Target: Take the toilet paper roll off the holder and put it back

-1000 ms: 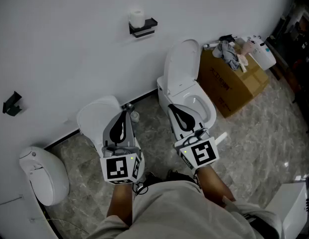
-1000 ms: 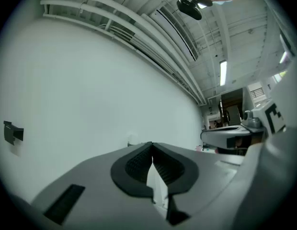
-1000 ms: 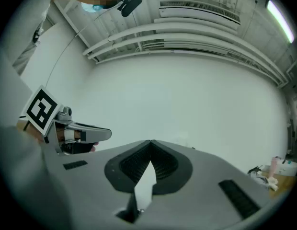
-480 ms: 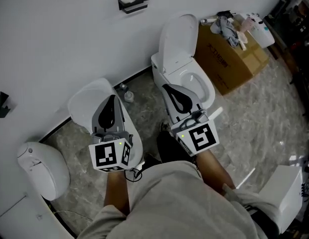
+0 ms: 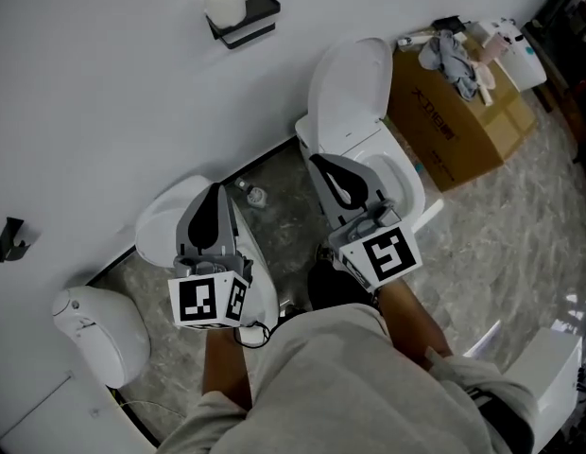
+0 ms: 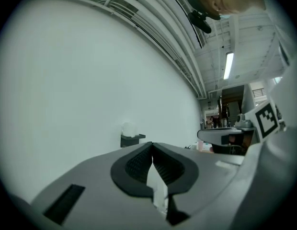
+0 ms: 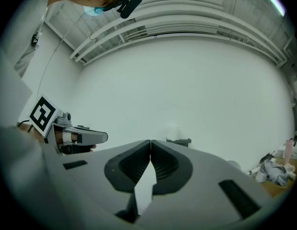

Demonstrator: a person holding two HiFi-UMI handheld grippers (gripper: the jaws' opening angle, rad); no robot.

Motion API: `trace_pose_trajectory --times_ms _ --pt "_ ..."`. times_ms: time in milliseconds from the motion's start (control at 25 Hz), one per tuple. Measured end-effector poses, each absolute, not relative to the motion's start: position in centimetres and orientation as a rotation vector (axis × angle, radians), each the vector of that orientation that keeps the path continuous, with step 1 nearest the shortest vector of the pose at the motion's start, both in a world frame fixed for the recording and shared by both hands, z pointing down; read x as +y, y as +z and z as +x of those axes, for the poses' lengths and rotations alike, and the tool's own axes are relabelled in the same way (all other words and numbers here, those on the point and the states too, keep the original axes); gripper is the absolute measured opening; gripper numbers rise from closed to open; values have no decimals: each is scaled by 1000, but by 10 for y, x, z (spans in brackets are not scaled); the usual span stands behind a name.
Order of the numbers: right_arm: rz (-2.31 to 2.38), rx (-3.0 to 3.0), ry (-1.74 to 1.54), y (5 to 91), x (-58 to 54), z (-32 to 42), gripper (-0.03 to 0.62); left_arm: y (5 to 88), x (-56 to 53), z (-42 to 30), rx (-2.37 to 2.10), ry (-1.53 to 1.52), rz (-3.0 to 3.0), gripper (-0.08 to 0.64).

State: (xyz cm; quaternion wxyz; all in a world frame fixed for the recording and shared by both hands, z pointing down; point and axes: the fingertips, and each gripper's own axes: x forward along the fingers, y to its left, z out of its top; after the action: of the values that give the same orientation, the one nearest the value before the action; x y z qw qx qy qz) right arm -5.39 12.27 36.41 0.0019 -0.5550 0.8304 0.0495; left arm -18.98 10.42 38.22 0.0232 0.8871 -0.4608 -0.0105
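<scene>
- White wall (image 5: pixel 113 102) all along the back, grey stone floor (image 5: pixel 520 225) below, both seen in the head view.
- High on that wall: toilet paper roll (image 5: pixel 223 1), standing upright on top of the black holder (image 5: pixel 244 28), well apart from both grippers.
- Only in the head view: open white toilet (image 5: pixel 354 130) under the right gripper (image 5: pixel 318 162), closed white toilet (image 5: pixel 175 230) under the left gripper (image 5: pixel 215 189), brown box (image 5: pixel 460 126) with cloths on top, close to the wall.
- Left gripper view: jaws shut tight, nothing between them. Points at the wall, with roll and holder small and far ahead, a bit left of the tips.
- Only there: long ceiling lamp (image 6: pixel 228 65) and the right gripper's cube (image 6: pixel 267 119) off to the right.
- Right gripper view: jaws pressed together too, nothing held. Roll and holder far ahead, a bit right of the tips.
- Only there: the left gripper's cube (image 7: pixel 42 115) off to the left side.
</scene>
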Motion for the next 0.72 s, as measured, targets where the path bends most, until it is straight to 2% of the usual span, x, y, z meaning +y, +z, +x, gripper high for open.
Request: trace_pose_trajectory --times_ms 320,720 --pt "-1652 2660 122 366 57 1 5 380 35 -132 -1439 28 2739 12" --pt "-1569 2698 83 368 28 23 5 372 -11 -113 -1457 46 2722 12"
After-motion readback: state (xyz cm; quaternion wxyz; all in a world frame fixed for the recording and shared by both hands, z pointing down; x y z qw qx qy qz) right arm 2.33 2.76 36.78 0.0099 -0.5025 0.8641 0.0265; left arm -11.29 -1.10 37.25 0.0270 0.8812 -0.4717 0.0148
